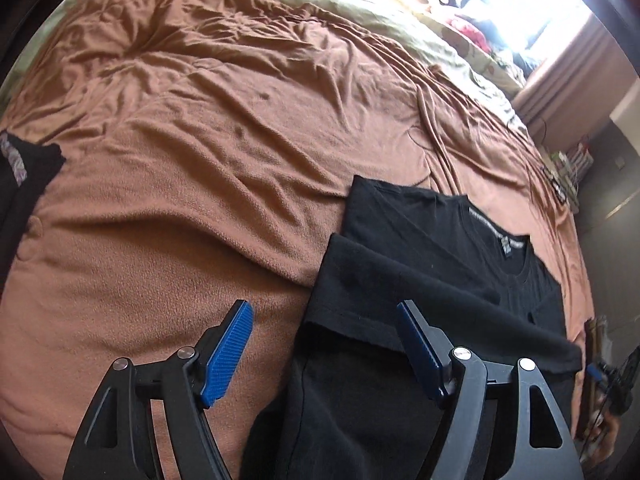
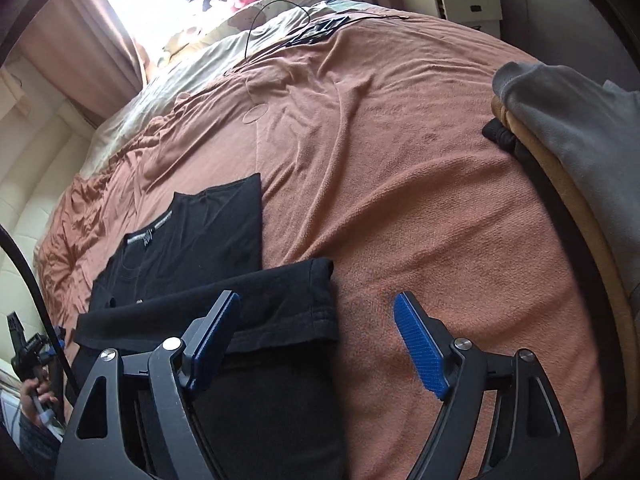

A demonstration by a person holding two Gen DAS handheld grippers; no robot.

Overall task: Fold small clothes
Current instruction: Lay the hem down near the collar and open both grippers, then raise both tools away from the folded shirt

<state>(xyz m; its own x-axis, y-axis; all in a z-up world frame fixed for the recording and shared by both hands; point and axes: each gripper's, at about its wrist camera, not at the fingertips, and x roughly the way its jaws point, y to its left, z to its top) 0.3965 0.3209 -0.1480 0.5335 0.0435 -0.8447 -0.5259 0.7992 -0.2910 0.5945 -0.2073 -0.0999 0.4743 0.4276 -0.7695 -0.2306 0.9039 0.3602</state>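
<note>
A black t-shirt (image 1: 424, 232) (image 2: 192, 236) lies collar-up on a brown fleece blanket (image 1: 200, 160) (image 2: 400, 160). A folded band of its fabric (image 1: 400, 292) (image 2: 264, 300) lies across it below the collar. The left gripper (image 1: 324, 316) hovers open over the shirt's left edge: one blue pad (image 1: 230, 352) over the blanket, the other over the cloth. The right gripper (image 2: 318, 304) is open over the shirt's right edge, with one pad (image 2: 420, 344) above bare blanket. Neither holds anything.
Another black garment (image 1: 20, 188) with a patterned strip lies at the far left. A pile of grey and tan clothes (image 2: 568, 120) sits at the right. Beige bedding (image 1: 360, 4), a black cable (image 2: 256, 28), a white nightstand (image 2: 452, 4) and curtains (image 2: 80, 32) lie beyond.
</note>
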